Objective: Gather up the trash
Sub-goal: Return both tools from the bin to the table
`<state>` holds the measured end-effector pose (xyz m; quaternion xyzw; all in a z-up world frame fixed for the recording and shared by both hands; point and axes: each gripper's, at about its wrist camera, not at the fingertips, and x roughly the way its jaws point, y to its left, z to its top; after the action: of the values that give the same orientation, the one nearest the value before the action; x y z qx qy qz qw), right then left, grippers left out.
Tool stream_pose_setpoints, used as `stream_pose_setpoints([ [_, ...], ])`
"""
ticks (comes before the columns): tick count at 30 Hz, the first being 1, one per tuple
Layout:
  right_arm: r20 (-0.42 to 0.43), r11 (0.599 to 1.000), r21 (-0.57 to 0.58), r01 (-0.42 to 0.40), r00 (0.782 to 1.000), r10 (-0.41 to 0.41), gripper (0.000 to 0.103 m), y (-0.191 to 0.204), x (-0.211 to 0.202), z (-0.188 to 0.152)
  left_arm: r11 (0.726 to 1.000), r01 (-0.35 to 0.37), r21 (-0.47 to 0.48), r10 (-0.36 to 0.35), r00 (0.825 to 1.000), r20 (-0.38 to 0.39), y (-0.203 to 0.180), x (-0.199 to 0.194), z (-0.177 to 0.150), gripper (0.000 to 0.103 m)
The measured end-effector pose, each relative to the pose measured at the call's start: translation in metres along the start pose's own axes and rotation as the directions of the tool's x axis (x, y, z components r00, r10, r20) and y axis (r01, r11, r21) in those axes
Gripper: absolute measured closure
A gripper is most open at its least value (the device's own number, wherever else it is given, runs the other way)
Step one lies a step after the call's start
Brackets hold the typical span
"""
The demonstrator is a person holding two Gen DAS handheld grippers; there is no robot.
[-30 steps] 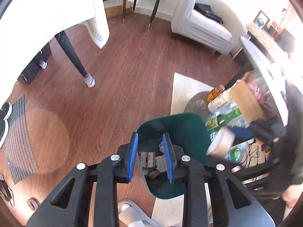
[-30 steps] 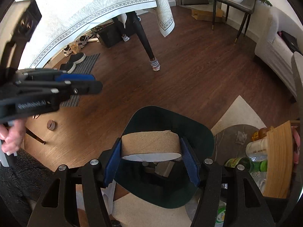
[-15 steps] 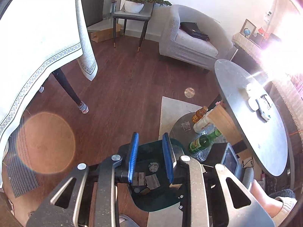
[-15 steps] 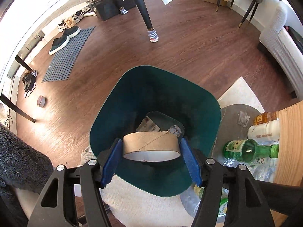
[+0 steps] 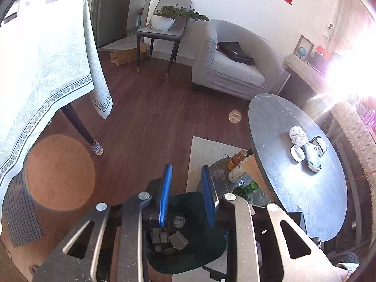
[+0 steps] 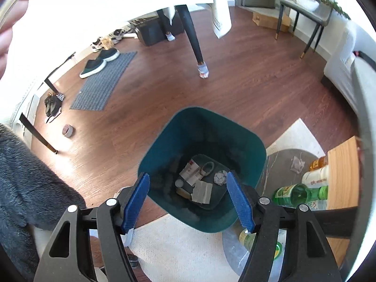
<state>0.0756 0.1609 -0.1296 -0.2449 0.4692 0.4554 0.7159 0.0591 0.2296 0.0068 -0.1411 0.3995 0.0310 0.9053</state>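
A dark green trash bin [image 6: 199,129] stands on the floor right under my right gripper [image 6: 187,176], which is open with nothing between its blue pads. A cardboard tape roll [image 6: 206,166] lies inside the bin among paper scraps and a crumpled ball. My left gripper [image 5: 186,195] hovers higher over the same bin [image 5: 211,258], shut and holding nothing. On the round grey table [image 5: 293,199] to the right lie a crumpled white paper [image 5: 298,134], a white ring [image 5: 297,152] and a wrapper [image 5: 312,157].
Under the round table sit a green bottle [image 6: 298,192], a white bottle [image 6: 315,178] and an amber bottle [image 5: 236,158] on a low grey shelf. A clothed dining table [image 5: 47,70], a grey armchair [image 5: 230,68], a chair with a plant [image 5: 164,28] and a pale rug [image 6: 188,253] surround the bin.
My right gripper let go of the cardboard roll, which dropped into the bin. The left gripper rose and tipped up, bringing the round table's top into view.
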Motion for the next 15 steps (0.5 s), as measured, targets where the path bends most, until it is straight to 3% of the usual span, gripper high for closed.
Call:
stream_pose_setpoints([
  [4, 0.057, 1.0, -0.021, -0.004, 0.998, 0.005, 0.048, 0.004, -0.027, 0.0, 1.0, -0.014, 0.012, 0.014, 1.0, 0.004, -0.01, 0.004, 0.003, 0.075],
  [15, 0.182, 1.0, -0.019, 0.013, 0.983, -0.01, 0.068, -0.002, -0.09, -0.009, 0.999, -0.032, 0.006, 0.032, 0.999, 0.007, -0.03, 0.013, 0.008, 0.073],
])
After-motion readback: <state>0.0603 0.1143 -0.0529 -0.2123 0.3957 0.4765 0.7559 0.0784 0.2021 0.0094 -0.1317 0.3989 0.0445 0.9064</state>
